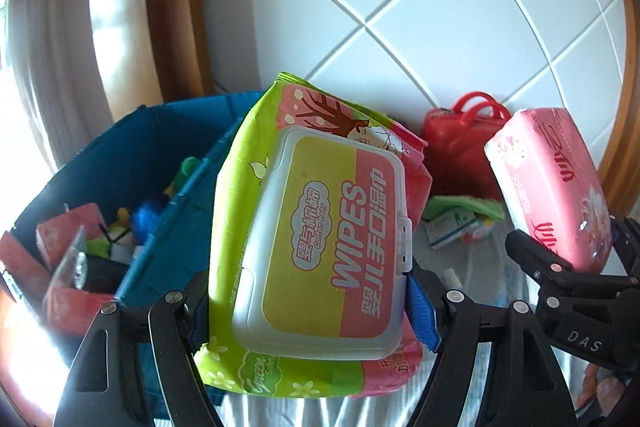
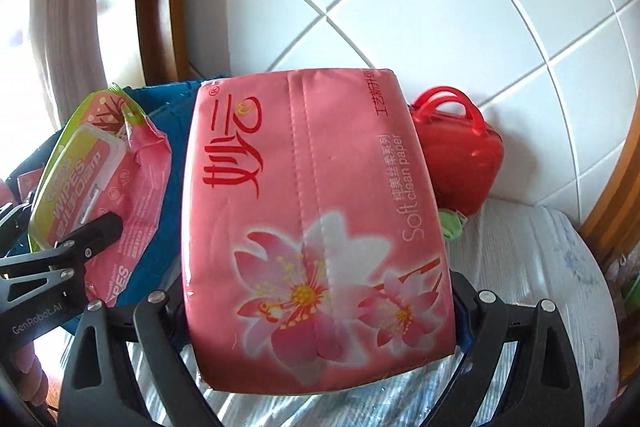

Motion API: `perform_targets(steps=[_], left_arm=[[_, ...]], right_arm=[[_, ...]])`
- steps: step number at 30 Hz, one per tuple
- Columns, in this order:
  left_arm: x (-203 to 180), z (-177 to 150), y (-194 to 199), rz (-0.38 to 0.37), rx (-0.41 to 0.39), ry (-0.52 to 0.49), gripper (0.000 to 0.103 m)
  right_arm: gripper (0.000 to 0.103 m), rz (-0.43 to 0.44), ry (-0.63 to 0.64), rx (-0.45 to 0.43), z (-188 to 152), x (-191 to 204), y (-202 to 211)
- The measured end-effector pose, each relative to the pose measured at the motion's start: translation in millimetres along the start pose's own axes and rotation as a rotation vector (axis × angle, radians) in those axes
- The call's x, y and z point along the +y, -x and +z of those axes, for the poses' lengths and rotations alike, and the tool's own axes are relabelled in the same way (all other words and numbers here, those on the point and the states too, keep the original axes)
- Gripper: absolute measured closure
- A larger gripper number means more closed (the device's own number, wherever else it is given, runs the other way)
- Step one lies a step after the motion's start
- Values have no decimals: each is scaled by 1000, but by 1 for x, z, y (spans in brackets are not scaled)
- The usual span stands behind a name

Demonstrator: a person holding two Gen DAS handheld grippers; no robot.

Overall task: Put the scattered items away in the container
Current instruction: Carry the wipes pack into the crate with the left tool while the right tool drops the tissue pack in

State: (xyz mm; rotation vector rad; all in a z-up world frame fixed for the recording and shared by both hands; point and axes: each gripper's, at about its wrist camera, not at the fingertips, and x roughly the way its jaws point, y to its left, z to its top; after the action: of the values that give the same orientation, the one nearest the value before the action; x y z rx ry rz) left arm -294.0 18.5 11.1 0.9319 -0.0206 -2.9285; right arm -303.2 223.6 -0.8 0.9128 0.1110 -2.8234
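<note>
Both tools carry loads above the bed. The left gripper (image 1: 308, 307) clasps a wipes pack (image 1: 320, 227) just right of the blue container (image 1: 176, 211), which already holds several small items. The right gripper (image 2: 320, 315) clasps a pink tissue pack (image 2: 312, 219). A red toy case (image 1: 460, 147) and a green cloth (image 1: 464, 207) remain outside, far right. Both packs hide the bedding behind them; the container's contents are hard to identify.
</note>
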Motion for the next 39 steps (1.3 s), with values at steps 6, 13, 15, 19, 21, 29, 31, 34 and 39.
perform_targets(steps=[6, 13, 15, 19, 21, 29, 31, 34, 39], left_arm=[[77, 29, 42, 62, -88, 40, 27], [199, 49, 58, 178, -133, 68, 27], [234, 49, 51, 206, -115, 79, 27], [285, 47, 30, 224, -69, 102, 27], [299, 45, 17, 216, -47, 114, 27], [333, 40, -27, 162, 41, 164, 23], [338, 39, -36, 142, 77, 187, 22], [341, 32, -49, 104, 141, 219, 21], [338, 26, -39, 131, 96, 197, 20]], right_arm=[[9, 56, 56, -73, 37, 70, 15], [9, 148, 63, -136, 75, 176, 11], [9, 178, 65, -137, 83, 210, 4], [9, 226, 80, -112, 93, 273, -19], [9, 235, 98, -88, 96, 300, -34], [9, 176, 118, -31, 103, 349, -75], [8, 157, 113, -23, 104, 351, -78], [6, 131, 103, -19, 104, 348, -80], [0, 104, 95, -16, 105, 343, -75]])
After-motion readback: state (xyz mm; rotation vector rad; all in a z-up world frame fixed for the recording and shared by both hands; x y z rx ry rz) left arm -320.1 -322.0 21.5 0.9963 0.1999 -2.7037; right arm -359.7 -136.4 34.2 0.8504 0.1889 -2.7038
